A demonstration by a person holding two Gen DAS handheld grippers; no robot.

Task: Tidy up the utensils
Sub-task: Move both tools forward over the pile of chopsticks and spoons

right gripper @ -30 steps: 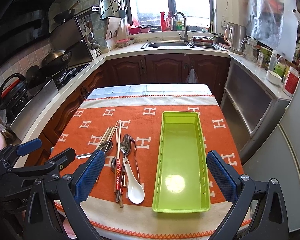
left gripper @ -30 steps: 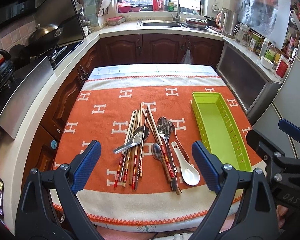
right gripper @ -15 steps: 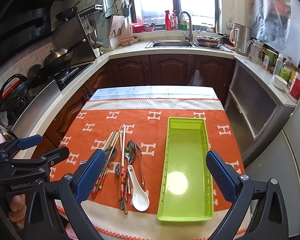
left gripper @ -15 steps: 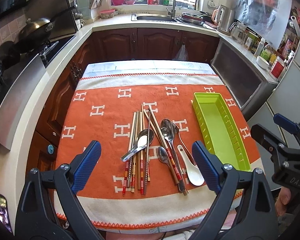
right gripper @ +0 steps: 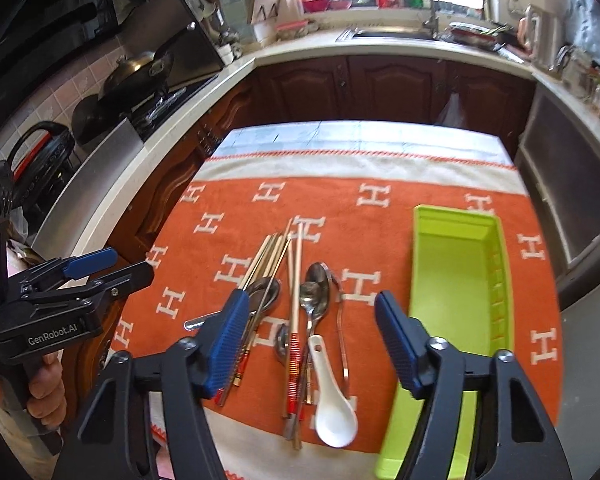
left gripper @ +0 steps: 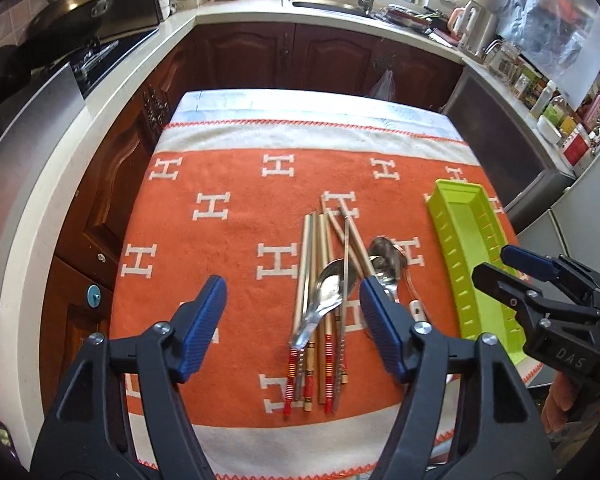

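A pile of chopsticks (left gripper: 320,280) and metal spoons (left gripper: 328,292) lies on the orange cloth; it also shows in the right wrist view (right gripper: 296,300) with a white ceramic spoon (right gripper: 332,408). An empty green tray (right gripper: 456,292) stands to the right of the pile, also in the left wrist view (left gripper: 476,252). My left gripper (left gripper: 292,320) is open and empty, low over the near part of the pile. My right gripper (right gripper: 308,344) is open and empty over the spoons, left of the tray. Each gripper shows in the other's view: the right one (left gripper: 548,292), the left one (right gripper: 72,280).
The cloth-covered table (left gripper: 260,152) stands in a kitchen. A counter with a stove and pans (right gripper: 140,76) runs along the left. A sink (right gripper: 392,32) is at the back. Cabinets and shelves (left gripper: 540,100) stand at the right.
Both grippers have moved forward and down toward the utensil pile. The right gripper has shifted left from over the tray to over the spoons. The utensils have not moved.
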